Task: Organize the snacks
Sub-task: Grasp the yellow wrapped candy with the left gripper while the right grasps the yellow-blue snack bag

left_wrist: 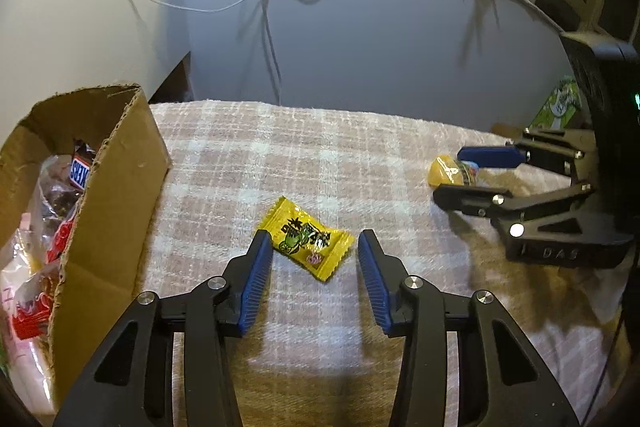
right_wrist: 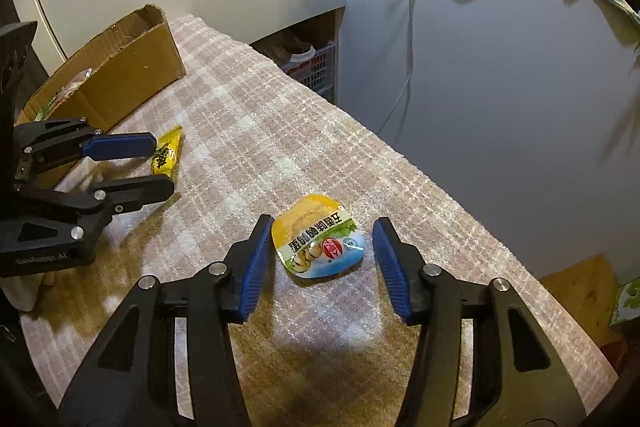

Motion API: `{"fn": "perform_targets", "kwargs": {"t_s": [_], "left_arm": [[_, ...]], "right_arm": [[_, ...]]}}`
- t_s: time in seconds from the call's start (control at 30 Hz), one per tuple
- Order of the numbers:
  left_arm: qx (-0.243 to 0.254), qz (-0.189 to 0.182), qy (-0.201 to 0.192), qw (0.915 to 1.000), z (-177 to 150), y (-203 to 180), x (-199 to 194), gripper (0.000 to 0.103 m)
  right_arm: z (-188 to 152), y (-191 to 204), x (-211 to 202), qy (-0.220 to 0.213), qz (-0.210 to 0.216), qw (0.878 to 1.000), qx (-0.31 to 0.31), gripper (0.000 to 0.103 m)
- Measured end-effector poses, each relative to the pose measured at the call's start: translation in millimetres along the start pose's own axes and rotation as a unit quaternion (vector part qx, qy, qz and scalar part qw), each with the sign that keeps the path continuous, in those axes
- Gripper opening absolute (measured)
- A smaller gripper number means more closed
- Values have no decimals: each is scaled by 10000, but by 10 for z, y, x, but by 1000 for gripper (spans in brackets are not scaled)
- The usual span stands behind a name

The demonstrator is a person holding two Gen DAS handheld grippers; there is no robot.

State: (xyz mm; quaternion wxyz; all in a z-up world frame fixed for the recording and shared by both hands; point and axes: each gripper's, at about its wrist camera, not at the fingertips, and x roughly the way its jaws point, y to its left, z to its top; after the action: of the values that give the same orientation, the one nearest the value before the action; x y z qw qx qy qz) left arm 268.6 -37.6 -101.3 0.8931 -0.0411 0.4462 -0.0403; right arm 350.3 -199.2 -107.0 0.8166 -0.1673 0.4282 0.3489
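Between the spread fingers of the left tool (left_wrist: 315,251) lies a crinkled yellow candy packet (left_wrist: 306,239) on the plaid-woven worktop (left_wrist: 304,155); the right tool (right_wrist: 320,239), also released, straddles a glossy yellow snack cup (right_wrist: 318,241). Left of the left tool, a torn cardboard box (left_wrist: 120,179) half hides wrapped snacks (left_wrist: 44,211).

Yellow candy packet (left_wrist: 306,239), jelly cup (right_wrist: 319,242) flat
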Motion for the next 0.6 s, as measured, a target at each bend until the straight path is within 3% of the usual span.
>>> {"fn": "perform_targets", "kwargs": {"t_s": [0.17, 0.33, 0.47, 0.6], "left_arm": [[162, 238, 61, 9996, 39, -52, 88, 46], [380, 377, -19, 9986, 25, -99, 96, 31], [377, 345, -31, 9987, 23, -85, 91, 12], [335, 249, -49, 9991, 6, -60, 66, 9]], "right_arm": [[6, 7, -1, -5, -57, 10000, -8, 44], [-21, -7, -19, -36, -57, 10000, 33, 44], [-39, -11, -36, -55, -36, 9999, 84, 43], [-67, -7, -61, -70, -13, 9999, 129, 42]]}}
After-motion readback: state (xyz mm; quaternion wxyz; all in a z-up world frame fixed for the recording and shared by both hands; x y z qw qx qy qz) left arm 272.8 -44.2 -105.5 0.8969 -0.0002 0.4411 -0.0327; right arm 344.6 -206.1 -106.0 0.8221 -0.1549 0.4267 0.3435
